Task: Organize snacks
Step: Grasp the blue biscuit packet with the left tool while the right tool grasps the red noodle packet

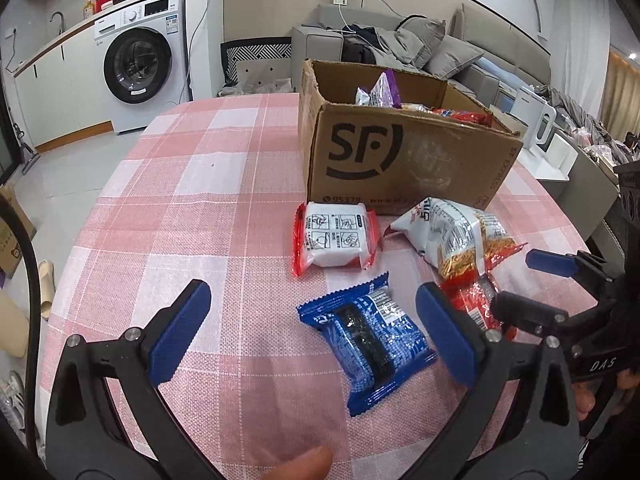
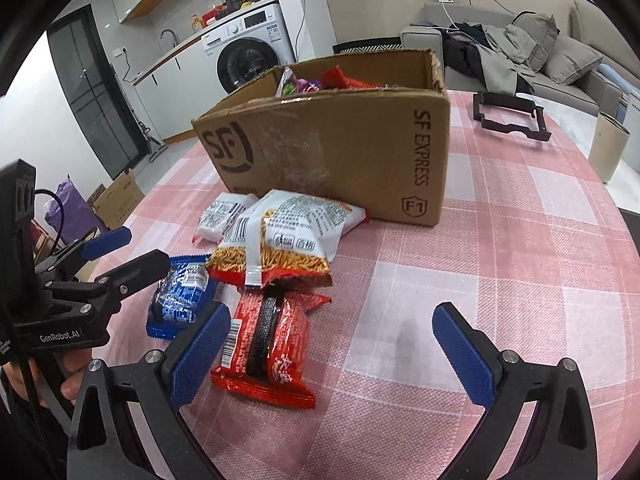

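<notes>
Blue packet [image 1: 366, 344] – between left gripper [image 1: 316, 334] pads, untouched | right gripper [image 2: 336, 354] agape

Your pads [image 2: 464, 356] are ribbed blue rubbery-looking plastic on matt black arms. Tablecloth [image 1: 208, 216] is woven cloth, matt. Box [image 2: 344, 152] is matt corrugated cardboard with glossy tape. Blue pack [image 1: 370, 340] and red pack [image 2: 268, 348] are shiny crinkled film.

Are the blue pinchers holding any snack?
No. Left tool and right tool are both open, holding nothing; the snack packets lie on the table.
</notes>
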{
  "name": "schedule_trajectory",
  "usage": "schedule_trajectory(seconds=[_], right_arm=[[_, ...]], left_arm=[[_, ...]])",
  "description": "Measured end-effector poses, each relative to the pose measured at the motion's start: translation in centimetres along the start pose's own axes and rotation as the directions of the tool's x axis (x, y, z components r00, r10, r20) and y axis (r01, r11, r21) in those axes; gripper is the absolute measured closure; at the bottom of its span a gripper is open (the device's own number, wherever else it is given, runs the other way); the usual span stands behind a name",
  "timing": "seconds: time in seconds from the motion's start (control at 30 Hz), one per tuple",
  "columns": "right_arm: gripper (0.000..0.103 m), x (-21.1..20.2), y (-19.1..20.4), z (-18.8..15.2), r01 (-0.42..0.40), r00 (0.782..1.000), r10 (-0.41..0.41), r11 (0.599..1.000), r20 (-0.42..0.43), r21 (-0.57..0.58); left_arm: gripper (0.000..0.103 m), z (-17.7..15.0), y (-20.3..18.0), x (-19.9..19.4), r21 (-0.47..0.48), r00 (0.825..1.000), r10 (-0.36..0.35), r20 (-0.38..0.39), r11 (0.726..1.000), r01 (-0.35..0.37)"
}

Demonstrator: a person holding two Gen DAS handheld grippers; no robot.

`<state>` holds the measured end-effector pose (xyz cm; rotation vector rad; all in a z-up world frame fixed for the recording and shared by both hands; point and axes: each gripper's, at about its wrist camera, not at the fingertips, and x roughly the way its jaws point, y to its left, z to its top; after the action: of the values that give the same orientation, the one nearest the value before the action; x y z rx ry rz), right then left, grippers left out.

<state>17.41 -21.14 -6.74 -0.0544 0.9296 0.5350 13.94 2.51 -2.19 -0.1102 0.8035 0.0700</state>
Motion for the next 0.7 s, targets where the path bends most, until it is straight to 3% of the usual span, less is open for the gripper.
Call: schedule_trajectory(seconds=[0.5,0.7], right_arm=[[0.0,1.4,1.9,-0.9,-0.001,0.999,-0.002,0.998,-0.049,-0.056],[0.0,2.1,2.6,-0.8,0.077,0.995,-0.083,0.992,-0.059,-0.101]], left_arm=[[0.001,-0.7,0.5,0.9,0.018,0.999,0.016,-0.04,1.0,-0.015],[0.001,-1.0,1.2,1.2,-0.011,0.998,0.006,-0.056,1.0,-0.006]])
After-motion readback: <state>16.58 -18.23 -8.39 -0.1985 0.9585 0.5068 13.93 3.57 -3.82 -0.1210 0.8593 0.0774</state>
